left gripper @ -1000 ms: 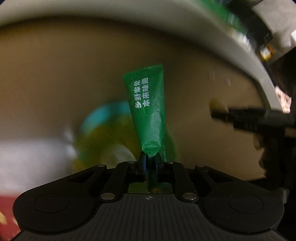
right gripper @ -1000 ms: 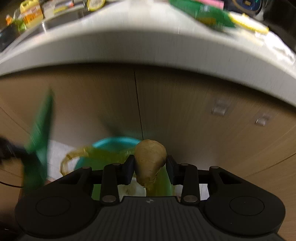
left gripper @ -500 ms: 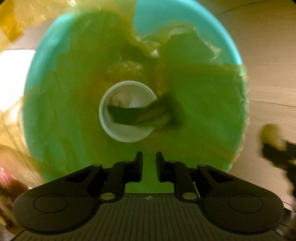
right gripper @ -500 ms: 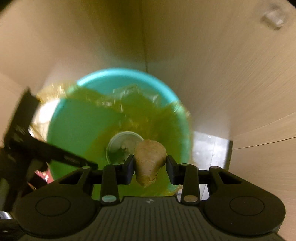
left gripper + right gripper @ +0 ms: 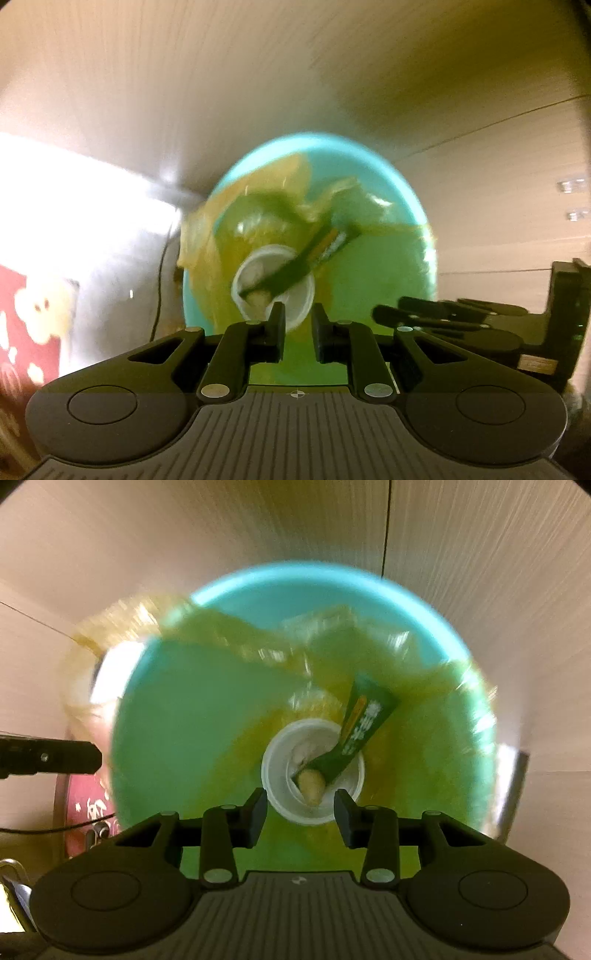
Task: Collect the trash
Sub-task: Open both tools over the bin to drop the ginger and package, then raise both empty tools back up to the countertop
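Observation:
A teal trash bin (image 5: 258, 587) lined with a yellow-green bag sits below both grippers; it also shows in the left wrist view (image 5: 402, 192). In it lies a white paper cup (image 5: 275, 779) holding a green snack wrapper (image 5: 364, 723) and a tan ginger piece (image 5: 312, 781). The cup (image 5: 242, 277) and wrapper (image 5: 317, 251) also show in the left wrist view. My right gripper (image 5: 300, 814) is open and empty above the cup. My left gripper (image 5: 298, 334) is open a little and empty; the right gripper appears at its right (image 5: 443, 317).
Wooden cabinet doors (image 5: 480, 554) stand behind the bin, with small handles (image 5: 570, 184) at the right. A red patterned mat (image 5: 26, 332) lies on the floor at the left. A dark cable (image 5: 160, 280) runs beside the bin.
The left gripper let go of the green wrapper, which fell into the cup. The right gripper opened and the ginger piece dropped into the cup. Both views tilted down onto the bin.

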